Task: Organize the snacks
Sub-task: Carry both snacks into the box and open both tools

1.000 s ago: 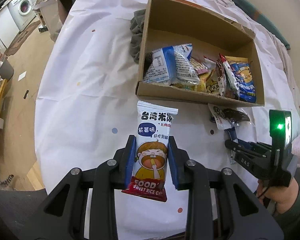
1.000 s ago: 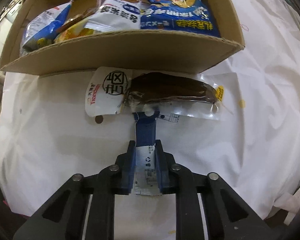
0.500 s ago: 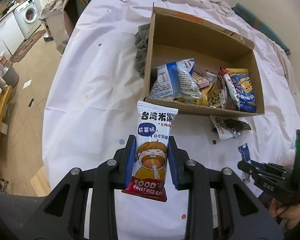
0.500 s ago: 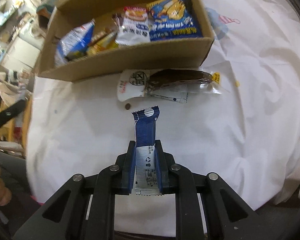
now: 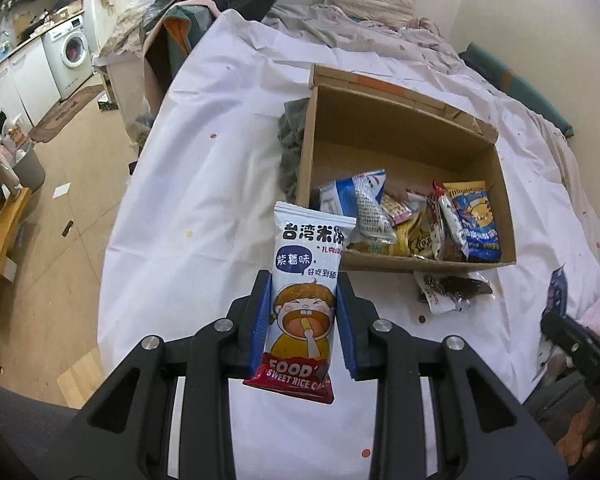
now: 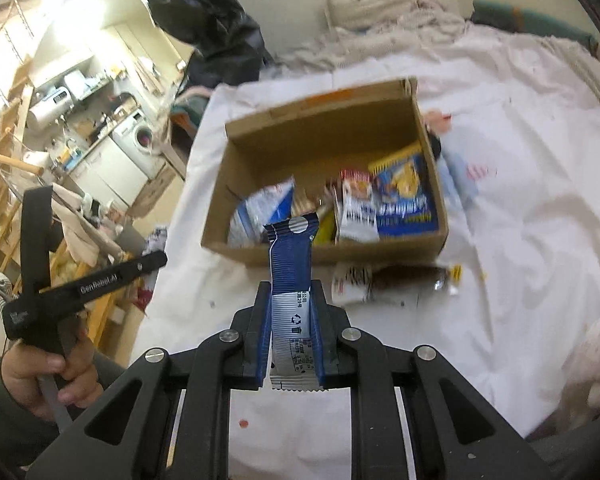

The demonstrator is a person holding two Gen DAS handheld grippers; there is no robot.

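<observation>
Holding a packet apiece, both grippers stand short of the open brown cardboard box on the white sheet.

Left gripper: jaws closed on the sides of a white rice-cake packet with a cartoon child and a red bottom band. The packet's long axis runs straight out along the fingers, its top edge overlapping the box's near left corner in the left wrist view. The box lies ahead and to the right of these jaws.

Right gripper: jaws closed on a narrow blue-and-silver stick packet, long axis likewise in line with the fingers, its tip crossing the box's near wall in the right wrist view. The box lies directly ahead and below.

Inside, several snack bags are crowded against the near wall; the far half is bare. A clear wrapper holding a dark brown snack lies on the sheet just outside the near wall, uncollected.

Judgement: the right gripper appears better lined up. Either packet must clear the near wall before release.
</observation>
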